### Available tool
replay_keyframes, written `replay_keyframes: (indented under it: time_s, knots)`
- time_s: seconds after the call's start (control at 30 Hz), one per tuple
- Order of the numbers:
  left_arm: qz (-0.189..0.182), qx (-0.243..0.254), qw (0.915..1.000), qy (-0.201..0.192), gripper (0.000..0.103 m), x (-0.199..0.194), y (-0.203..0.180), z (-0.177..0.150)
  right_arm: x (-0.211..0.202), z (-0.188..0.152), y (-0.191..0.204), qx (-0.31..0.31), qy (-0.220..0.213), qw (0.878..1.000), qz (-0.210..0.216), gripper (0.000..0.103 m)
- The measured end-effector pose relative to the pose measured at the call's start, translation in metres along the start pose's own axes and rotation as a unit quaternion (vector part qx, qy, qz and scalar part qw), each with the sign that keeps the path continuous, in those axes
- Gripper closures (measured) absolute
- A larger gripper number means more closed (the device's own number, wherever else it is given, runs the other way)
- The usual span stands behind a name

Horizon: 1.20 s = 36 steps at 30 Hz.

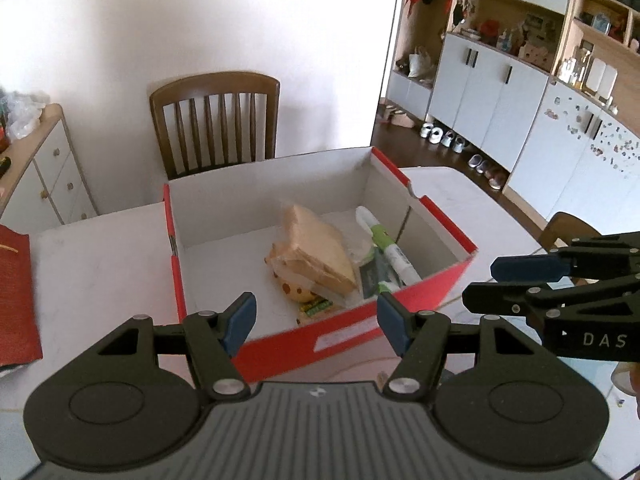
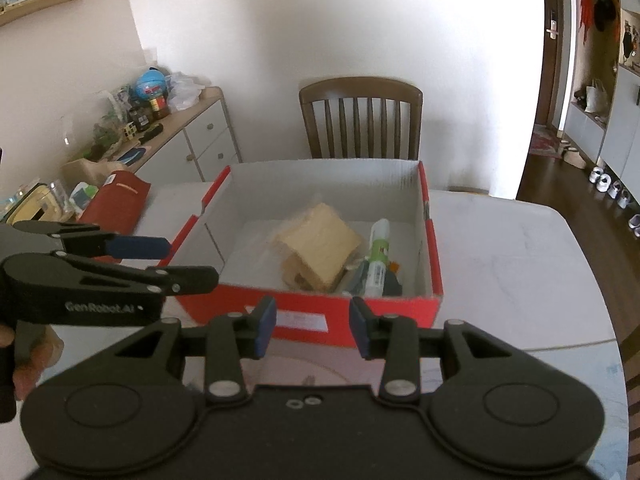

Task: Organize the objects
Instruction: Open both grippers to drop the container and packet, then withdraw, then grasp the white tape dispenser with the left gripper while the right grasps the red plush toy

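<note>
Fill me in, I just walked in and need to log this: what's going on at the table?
A person holds a two-finger gripper in each hand over a red box on a white table. The box already holds a wrapped sandwich, a white and green tube and some small packets. The left gripper and right gripper are both open and empty, on the near side of the box, touching nothing.

Both empty hand-held grippers, right (image 2: pixel 313 327) and left (image 2: pixel 188 262), hover before the red box (image 2: pixel 360 312) holding items.
</note>
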<state>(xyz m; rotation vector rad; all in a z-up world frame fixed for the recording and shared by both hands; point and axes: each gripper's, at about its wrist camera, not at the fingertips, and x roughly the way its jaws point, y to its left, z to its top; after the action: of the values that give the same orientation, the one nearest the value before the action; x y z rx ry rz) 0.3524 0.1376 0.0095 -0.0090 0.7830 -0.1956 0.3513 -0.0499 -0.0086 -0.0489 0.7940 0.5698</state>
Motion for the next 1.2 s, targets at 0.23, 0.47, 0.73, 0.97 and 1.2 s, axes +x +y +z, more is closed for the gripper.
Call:
replay_keyframes:
  time_s: [0.23, 0.47, 0.73, 0.97, 1.2]
  knots:
    - [-0.007, 0.003, 0.9999, -0.007, 0.034, -0.023, -0.007, -0.019, -0.025, -0.022, 0.0, -0.003, -0.007, 1.0, 0.002, 0.056]
    - [-0.001, 0.017, 0.9998, -0.01, 0.027, -0.038, -0.021, -0.048, -0.038, -0.046, -0.005, 0.003, -0.001, 1.0, 0.005, 0.046]
    - [-0.005, 0.02, 0.9997, 0.01, 0.025, -0.038, -0.036, -0.086, -0.045, -0.078, -0.017, 0.015, 0.009, 1.0, 0.001, 0.029]
    - [-0.011, 0.01, 0.9993, 0.035, 0.015, -0.026, -0.038, -0.117, -0.043, -0.106, -0.032, 0.018, 0.031, 0.999, -0.015, 0.023]
    - [-0.008, 0.023, 0.9986, 0.047, 0.0, -0.012, -0.033, -0.142, -0.037, -0.134, -0.046, 0.022, 0.059, 0.998, -0.023, 0.023]
